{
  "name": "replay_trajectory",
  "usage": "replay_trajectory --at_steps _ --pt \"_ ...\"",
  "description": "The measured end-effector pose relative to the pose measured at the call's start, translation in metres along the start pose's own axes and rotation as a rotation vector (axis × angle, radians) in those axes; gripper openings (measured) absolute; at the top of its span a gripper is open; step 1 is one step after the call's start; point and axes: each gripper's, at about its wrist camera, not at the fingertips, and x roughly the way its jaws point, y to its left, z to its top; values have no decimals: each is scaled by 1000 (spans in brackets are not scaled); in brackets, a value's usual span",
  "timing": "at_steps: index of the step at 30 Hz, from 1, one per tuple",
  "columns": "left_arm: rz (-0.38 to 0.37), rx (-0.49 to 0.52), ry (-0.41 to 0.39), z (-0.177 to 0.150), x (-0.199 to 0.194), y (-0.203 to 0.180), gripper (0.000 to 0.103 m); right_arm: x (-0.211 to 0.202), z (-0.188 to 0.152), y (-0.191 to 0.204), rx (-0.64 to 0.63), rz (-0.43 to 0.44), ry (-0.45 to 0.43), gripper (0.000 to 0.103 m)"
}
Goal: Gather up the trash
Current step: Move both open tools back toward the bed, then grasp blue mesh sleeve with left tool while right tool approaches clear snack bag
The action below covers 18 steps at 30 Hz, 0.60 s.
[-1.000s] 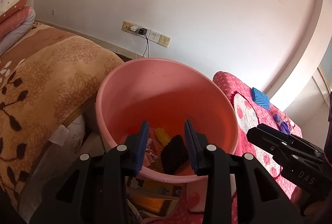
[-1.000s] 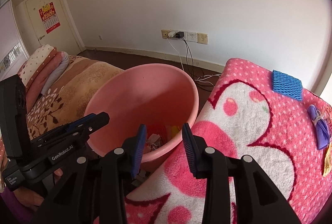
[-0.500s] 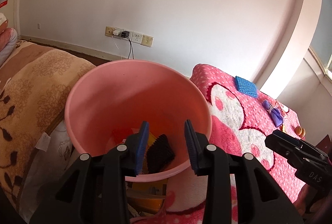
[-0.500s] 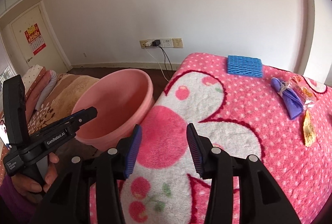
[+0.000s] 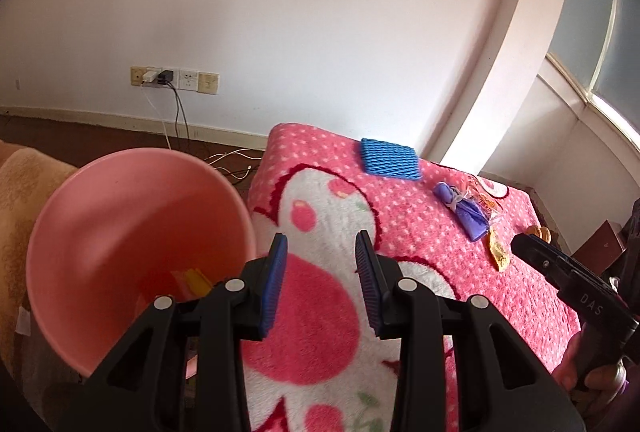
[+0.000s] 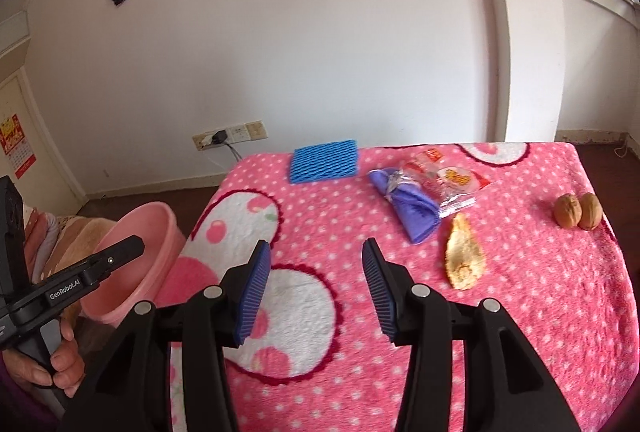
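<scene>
A pink plastic bucket (image 5: 120,224) stands left of the pink spotted blanket (image 6: 540,292); it also shows in the right wrist view (image 6: 136,232) and holds some scraps. On the blanket lie a blue foam net (image 6: 324,160), a purple wrapper (image 6: 412,208), a clear red-printed snack bag (image 6: 448,180) and an orange peel (image 6: 464,256). My left gripper (image 5: 320,264) is open and empty above the blanket's left edge, beside the bucket. My right gripper (image 6: 316,268) is open and empty over the blanket, short of the trash.
Two walnuts (image 6: 578,210) sit at the blanket's right edge. A brown patterned quilt (image 5: 24,184) lies left of the bucket. Wall sockets with cables (image 5: 172,80) are on the far wall. A window (image 5: 608,16) is at the right.
Both grippers have swung right, away from the bucket and over the blanket. The black scrap seen in the bucket earlier is out of sight. The right gripper's jaws have opened wider.
</scene>
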Motion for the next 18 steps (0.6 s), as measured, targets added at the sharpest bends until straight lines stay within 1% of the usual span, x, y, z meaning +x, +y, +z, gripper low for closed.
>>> replay_trajectory --at_steps 2,5,8,13,18 --pt "-19 33 4 8 11 -15 35 1 8 -17 31 -30 -19 48" --pt "-25 80 10 21 35 -36 35 4 21 -42 82 -70 -46 49" --pt "-33 92 25 35 64 -52 35 14 33 -62 115 -104 -48 50" --pt "-8 86 44 55 113 -69 35 34 46 -91 159 -130 -26 52" --pt "42 77 76 66 155 -71 35 56 54 -117 236 -114 -4 54"
